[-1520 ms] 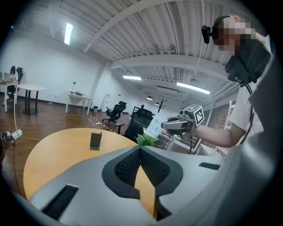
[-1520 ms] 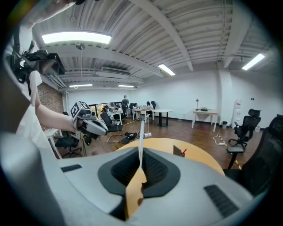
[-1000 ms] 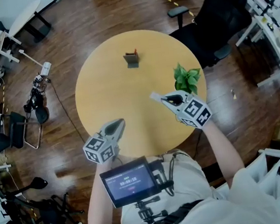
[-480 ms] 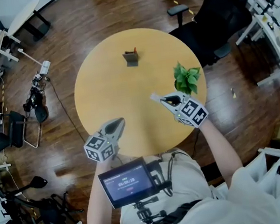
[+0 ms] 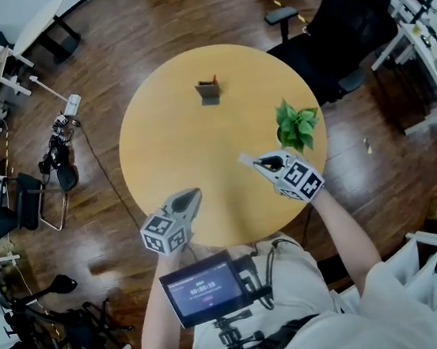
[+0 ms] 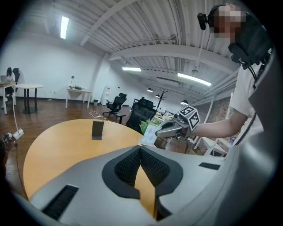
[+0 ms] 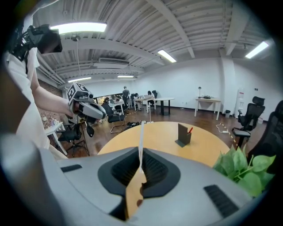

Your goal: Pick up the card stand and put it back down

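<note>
Card stand (image 5: 208, 93) (far side) sits on table (image 5: 175, 147); right gripper (image 5: 257, 161) seemingly pinches card (image 6: 149, 134).

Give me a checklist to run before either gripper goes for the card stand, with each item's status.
1. Card stand upright on the far side of the table: ok.
2. Tabletop bare between both grippers and the stand: ok.
3. Right gripper free to grasp: not ok, its jaws are shut on a thin white card.
4. Left gripper ready to grasp: not ok, it is empty but its jaws are together.
5. Plant clear of the right gripper: cannot tell, the leaves are close beside it.
6. Red thing sticking up from the stand, secure: cannot tell.
</note>
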Available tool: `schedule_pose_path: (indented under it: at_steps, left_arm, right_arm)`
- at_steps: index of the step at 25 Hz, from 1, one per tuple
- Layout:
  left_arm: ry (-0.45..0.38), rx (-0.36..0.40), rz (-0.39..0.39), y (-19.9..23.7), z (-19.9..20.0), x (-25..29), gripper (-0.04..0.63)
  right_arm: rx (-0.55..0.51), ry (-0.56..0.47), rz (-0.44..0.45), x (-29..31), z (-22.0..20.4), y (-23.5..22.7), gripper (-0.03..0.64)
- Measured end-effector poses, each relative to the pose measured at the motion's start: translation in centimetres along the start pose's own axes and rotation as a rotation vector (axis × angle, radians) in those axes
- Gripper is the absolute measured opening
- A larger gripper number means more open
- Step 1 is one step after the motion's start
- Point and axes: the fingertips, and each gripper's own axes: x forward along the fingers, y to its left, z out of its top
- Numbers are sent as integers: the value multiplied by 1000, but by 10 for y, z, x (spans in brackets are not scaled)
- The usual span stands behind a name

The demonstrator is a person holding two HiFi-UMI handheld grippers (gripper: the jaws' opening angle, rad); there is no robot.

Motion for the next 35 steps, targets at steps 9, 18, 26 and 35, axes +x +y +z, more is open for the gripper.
schedule_pose_path:
  at_steps: [9, 18, 26, 35]
  left_arm:
    - [13, -8, 1, 9, -12, 7, 0]
    - [21, -21, -13, 19, -14, 3, 3]
    - [38, -24, -35, 26, -22, 14, 6]
    - [56, -28, -50, 34, -29, 15, 25]
  right_arm:
    - [10, 32, 18, 21, -30, -10, 28]
    - [17, 55, 34, 42, -37, -6, 28]
    - [39, 75, 49, 62, -59, -8, 28]
    - [62, 103, 52, 73, -86, -7, 28]
